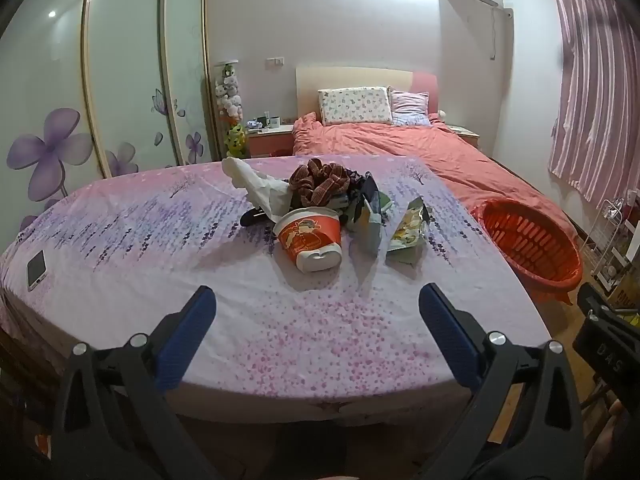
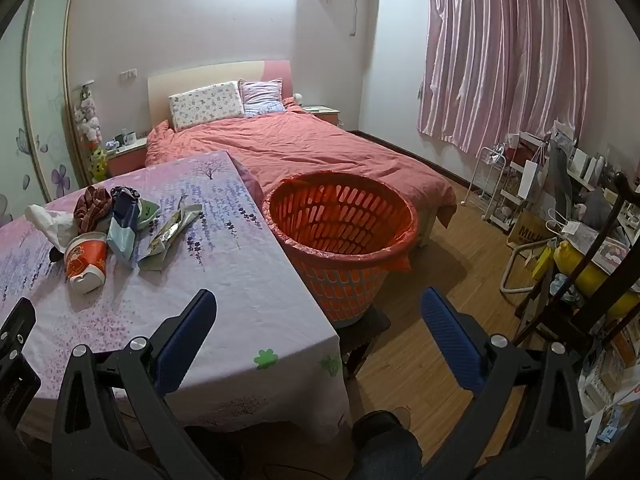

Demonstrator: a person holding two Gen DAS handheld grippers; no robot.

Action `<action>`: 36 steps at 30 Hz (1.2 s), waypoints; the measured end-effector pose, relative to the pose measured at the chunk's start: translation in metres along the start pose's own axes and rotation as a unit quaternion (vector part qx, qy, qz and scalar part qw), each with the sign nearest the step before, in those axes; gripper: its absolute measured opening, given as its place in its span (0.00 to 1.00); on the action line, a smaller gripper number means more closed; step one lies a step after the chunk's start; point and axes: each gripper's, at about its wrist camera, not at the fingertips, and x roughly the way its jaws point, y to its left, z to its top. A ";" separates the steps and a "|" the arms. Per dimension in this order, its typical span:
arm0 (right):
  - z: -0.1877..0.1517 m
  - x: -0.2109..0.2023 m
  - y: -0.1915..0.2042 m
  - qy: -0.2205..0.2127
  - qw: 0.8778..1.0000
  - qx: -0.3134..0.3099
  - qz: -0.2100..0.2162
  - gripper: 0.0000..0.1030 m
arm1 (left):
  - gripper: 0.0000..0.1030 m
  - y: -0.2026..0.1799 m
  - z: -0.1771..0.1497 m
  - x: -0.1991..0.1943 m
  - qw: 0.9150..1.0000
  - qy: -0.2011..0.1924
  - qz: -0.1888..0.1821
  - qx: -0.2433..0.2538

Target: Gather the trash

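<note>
A heap of trash lies mid-table: a tipped red-and-white paper cup (image 1: 310, 240) (image 2: 86, 260), a white plastic bag (image 1: 260, 190) (image 2: 50, 220), a pale blue packet (image 1: 370, 220) (image 2: 122, 236), a crumpled snack wrapper (image 1: 410, 228) (image 2: 170, 236) and a brown striped cloth (image 1: 320, 182) (image 2: 94, 204). An orange bin (image 1: 532, 244) (image 2: 340, 236) with a red liner stands off the table's right side. My left gripper (image 1: 318, 308) hovers open over the near table edge, short of the cup. My right gripper (image 2: 318, 312) is open near the table's right corner, in front of the bin. Both hold nothing.
A phone (image 1: 36, 270) lies at the table's left edge. The table (image 1: 280, 340) wears a purple floral cloth. Behind it is a bed (image 2: 320, 148) with a pink cover. Cluttered shelves and bags (image 2: 560, 220) line the right wall. Wooden floor (image 2: 440, 280) lies beside the bin.
</note>
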 end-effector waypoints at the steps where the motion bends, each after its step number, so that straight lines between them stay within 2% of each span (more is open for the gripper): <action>1: 0.000 0.000 0.000 0.001 1.000 -0.001 0.000 0.98 | 0.96 0.000 0.000 0.000 1.000 0.000 0.000 0.000; 36: 0.001 0.000 0.003 -0.001 1.000 -0.004 -0.003 0.98 | 0.96 0.000 0.000 0.000 1.000 0.002 -0.003 -0.003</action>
